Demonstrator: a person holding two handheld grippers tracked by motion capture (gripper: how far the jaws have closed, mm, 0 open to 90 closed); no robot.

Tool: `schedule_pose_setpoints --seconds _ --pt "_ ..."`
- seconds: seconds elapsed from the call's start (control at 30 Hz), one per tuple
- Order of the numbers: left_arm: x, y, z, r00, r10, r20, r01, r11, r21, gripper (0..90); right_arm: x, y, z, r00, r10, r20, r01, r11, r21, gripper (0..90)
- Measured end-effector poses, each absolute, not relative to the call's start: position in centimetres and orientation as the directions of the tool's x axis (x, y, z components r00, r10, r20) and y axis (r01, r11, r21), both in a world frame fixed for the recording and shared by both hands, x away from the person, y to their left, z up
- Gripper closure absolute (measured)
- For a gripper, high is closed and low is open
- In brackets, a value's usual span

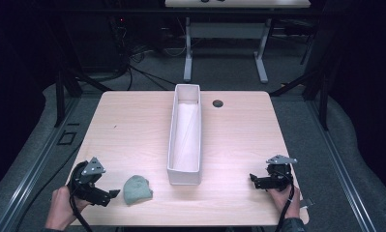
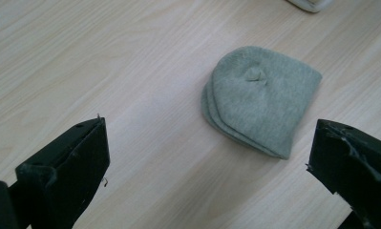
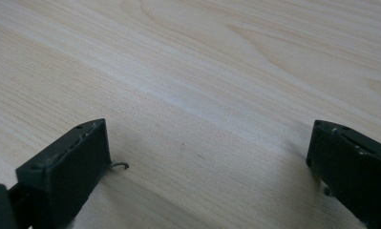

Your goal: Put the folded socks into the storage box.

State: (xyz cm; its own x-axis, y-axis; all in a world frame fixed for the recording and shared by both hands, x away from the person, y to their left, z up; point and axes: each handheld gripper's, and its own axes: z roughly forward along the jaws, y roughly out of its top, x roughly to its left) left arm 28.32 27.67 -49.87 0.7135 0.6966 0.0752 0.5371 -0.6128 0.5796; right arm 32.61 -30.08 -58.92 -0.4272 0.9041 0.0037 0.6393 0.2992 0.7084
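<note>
A folded grey-green knit cap (image 1: 137,189) lies flat near the table's front edge, left of the box. In the left gripper view the cap (image 2: 262,98) lies just ahead of the jaws, toward the right one. My left gripper (image 1: 112,194) is held low at the front left, pointing at the cap, open and empty (image 2: 207,157). A long narrow white box (image 1: 185,133) stands open-topped in the middle of the table. My right gripper (image 1: 253,180) hovers at the front right, open over bare wood (image 3: 207,157).
The light wooden table (image 1: 132,121) has a dark round grommet (image 1: 217,103) near its far edge, right of the box. Beyond the table are cables on the floor and another table's white legs (image 1: 187,53). Dark frame posts stand at both sides.
</note>
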Motion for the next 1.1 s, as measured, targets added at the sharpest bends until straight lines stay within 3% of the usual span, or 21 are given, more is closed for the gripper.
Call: schedule_pose_setpoints --seconds 1.1 --pt "29.1 22.3 -51.0 0.807 0.59 0.035 0.51 -0.724 0.464 0.1 32.6 -30.1 -58.9 -0.427 0.904 0.003 0.638 0.299 0.71 1.1"
